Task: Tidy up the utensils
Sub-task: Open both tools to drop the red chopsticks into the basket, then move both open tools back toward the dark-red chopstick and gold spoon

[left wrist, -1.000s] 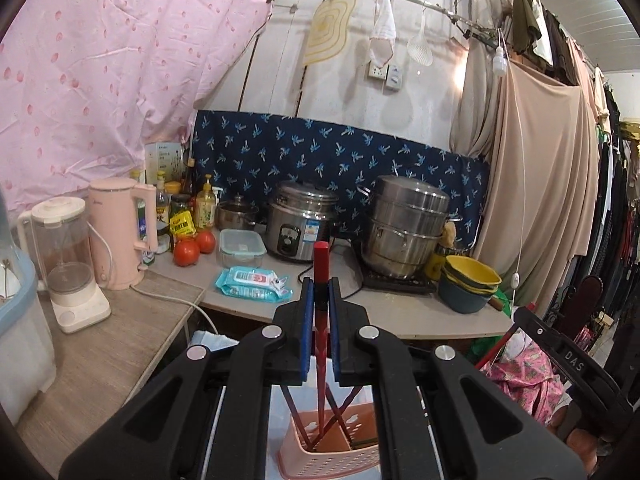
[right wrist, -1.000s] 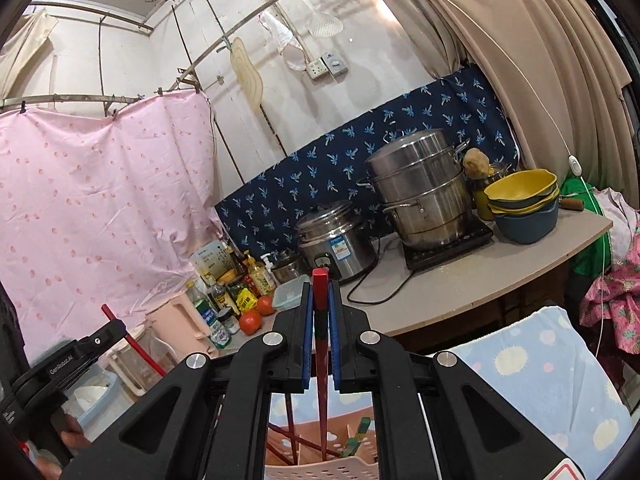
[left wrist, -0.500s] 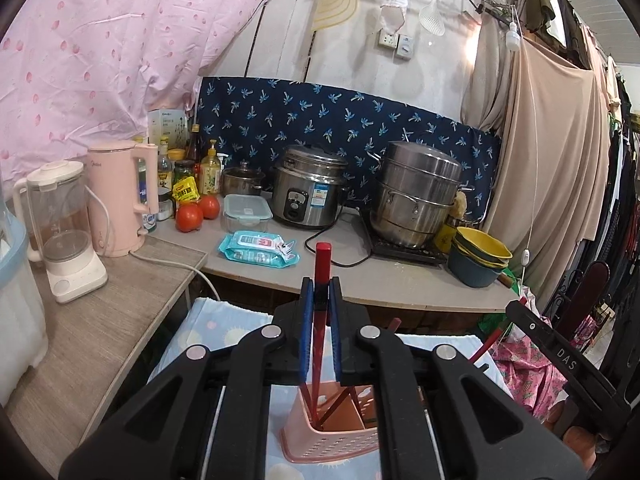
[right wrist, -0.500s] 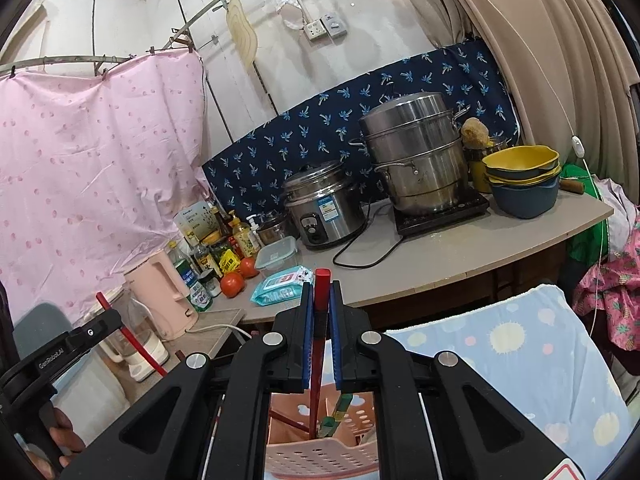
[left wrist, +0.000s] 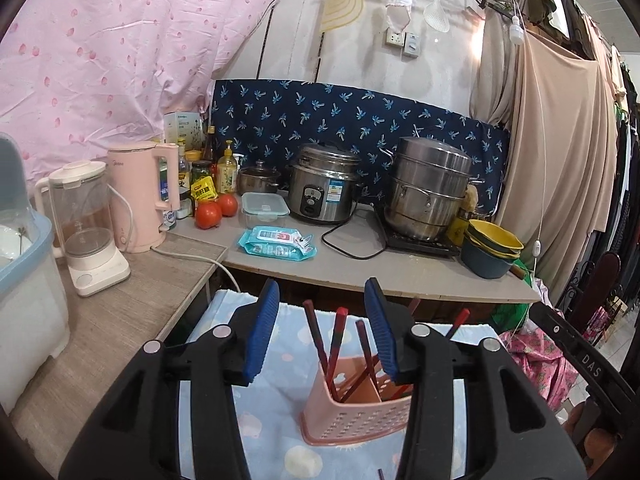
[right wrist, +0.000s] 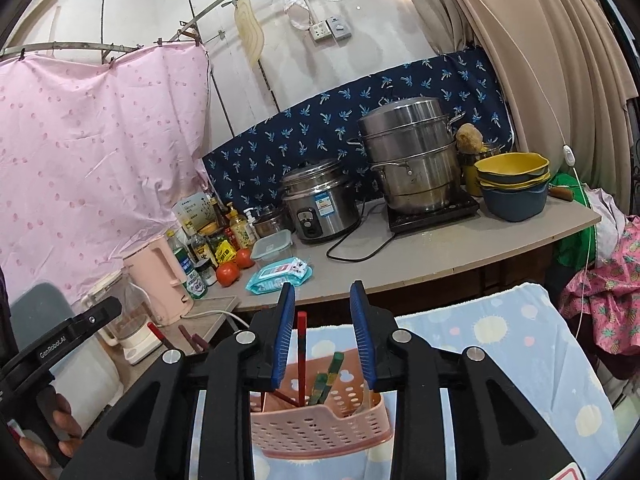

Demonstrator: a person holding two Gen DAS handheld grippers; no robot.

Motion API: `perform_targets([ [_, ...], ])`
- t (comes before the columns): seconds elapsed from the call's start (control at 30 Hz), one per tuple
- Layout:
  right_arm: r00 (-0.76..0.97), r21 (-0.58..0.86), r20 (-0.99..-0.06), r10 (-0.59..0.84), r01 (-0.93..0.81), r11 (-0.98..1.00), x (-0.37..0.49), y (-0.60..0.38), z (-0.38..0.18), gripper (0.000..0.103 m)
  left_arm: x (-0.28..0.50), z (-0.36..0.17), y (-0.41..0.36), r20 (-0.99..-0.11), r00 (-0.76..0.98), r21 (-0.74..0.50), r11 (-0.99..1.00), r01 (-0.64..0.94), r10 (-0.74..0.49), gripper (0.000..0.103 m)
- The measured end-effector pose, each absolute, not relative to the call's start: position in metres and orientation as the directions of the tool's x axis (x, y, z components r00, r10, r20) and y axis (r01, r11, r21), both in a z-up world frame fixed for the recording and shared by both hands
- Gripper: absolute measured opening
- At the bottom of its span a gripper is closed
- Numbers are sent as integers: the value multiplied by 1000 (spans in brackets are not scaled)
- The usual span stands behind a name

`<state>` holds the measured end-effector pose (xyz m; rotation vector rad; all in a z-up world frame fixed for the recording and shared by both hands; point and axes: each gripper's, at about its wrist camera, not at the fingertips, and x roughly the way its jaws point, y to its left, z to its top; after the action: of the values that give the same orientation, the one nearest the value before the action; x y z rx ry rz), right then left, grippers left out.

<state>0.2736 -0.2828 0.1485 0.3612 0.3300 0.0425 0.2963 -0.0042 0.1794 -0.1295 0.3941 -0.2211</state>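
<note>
A pink perforated utensil basket (left wrist: 352, 416) stands on a light blue spotted cloth (left wrist: 276, 364). Several red chopsticks (left wrist: 336, 344) stand in it. My left gripper (left wrist: 322, 328) is open and empty just above and in front of the basket. In the right wrist view the same basket (right wrist: 320, 424) holds a red chopstick (right wrist: 301, 344) and green-tipped utensils (right wrist: 326, 376). My right gripper (right wrist: 323, 336) is open and empty over the basket, its jaws either side of the red chopstick. The left gripper's body (right wrist: 60, 340) shows at the left.
A counter (left wrist: 352, 268) behind holds a rice cooker (left wrist: 324, 192), a steel steamer pot (left wrist: 428, 188), stacked bowls (left wrist: 492, 248), a wipes pack (left wrist: 276, 244), tomatoes (left wrist: 208, 216), a pink kettle (left wrist: 142, 196) and a blender (left wrist: 86, 228). Clothes hang at the right.
Both grippers were shut on a red chopstick each and lowered toward the basket. Both have opened and the chopsticks now stand in the basket.
</note>
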Motion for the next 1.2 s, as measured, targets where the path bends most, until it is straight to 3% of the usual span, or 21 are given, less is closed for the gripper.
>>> perform_targets([
  [0.67, 789, 223, -599, 137, 0, 975, 133, -228, 27, 29, 185, 54, -2, -612, 768, -49, 978, 202, -189, 42],
  [1.2, 684, 209, -713, 152, -1, 978, 60, -186, -43, 29, 111, -27, -11, -737, 651, -31, 970, 240, -184, 42],
])
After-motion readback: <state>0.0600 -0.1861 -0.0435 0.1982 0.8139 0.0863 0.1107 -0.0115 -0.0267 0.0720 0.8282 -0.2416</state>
